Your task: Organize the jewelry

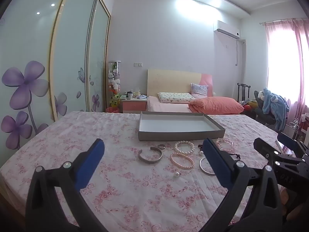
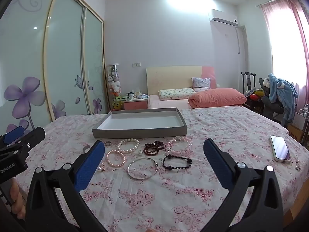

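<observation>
Several bracelets beside empty tray

**A lived-in home bedroom**

The room was a bedroom in a home. A single bed with a wooden headboard, pillows and a salmon duvet stood against the far wall, beside a pink nightstand. Sliding wardrobe doors printed with purple flowers lined the left side. A wall air conditioner, pink curtains and a tube of plush toys completed it.
</observation>
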Action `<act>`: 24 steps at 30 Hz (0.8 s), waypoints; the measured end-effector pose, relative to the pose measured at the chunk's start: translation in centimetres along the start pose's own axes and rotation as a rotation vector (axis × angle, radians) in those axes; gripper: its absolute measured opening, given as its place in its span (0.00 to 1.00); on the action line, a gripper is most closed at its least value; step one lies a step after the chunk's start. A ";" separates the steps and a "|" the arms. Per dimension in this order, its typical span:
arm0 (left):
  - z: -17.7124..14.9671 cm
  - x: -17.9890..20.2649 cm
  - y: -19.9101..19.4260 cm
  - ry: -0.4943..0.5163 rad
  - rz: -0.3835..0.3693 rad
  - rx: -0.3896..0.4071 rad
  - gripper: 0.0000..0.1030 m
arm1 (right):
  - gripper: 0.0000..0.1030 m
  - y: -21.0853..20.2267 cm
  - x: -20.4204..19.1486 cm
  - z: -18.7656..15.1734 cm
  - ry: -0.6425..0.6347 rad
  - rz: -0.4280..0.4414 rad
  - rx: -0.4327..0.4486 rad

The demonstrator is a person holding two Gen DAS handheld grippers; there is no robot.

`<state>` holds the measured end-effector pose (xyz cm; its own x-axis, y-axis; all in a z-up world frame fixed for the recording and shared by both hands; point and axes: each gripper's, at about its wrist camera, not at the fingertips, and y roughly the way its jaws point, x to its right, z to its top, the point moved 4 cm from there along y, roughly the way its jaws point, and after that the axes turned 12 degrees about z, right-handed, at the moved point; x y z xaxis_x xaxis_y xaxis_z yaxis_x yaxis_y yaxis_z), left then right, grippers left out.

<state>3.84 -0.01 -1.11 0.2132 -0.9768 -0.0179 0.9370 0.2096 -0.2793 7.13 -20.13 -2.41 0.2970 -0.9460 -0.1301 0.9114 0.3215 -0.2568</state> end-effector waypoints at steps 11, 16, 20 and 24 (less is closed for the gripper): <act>0.1 -0.1 -0.1 -0.003 0.008 -0.002 0.96 | 0.98 0.1 0.0 -0.1 -0.003 -0.003 -0.002; 0.1 -0.1 -0.4 -0.005 0.013 -0.004 0.96 | 0.98 0.1 0.0 -0.1 -0.003 0.000 -0.004; -0.2 0.2 0.3 -0.002 0.004 -0.006 0.96 | 0.98 0.2 0.0 -0.1 -0.002 0.000 -0.005; -0.3 0.3 0.5 -0.003 0.005 -0.008 0.96 | 0.98 0.2 0.1 -0.2 -0.001 0.000 -0.006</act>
<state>4.31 -0.18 -1.50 0.2190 -0.9756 -0.0161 0.9337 0.2144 -0.2869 7.32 -20.10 -2.64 0.2970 -0.9461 -0.1289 0.9097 0.3214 -0.2631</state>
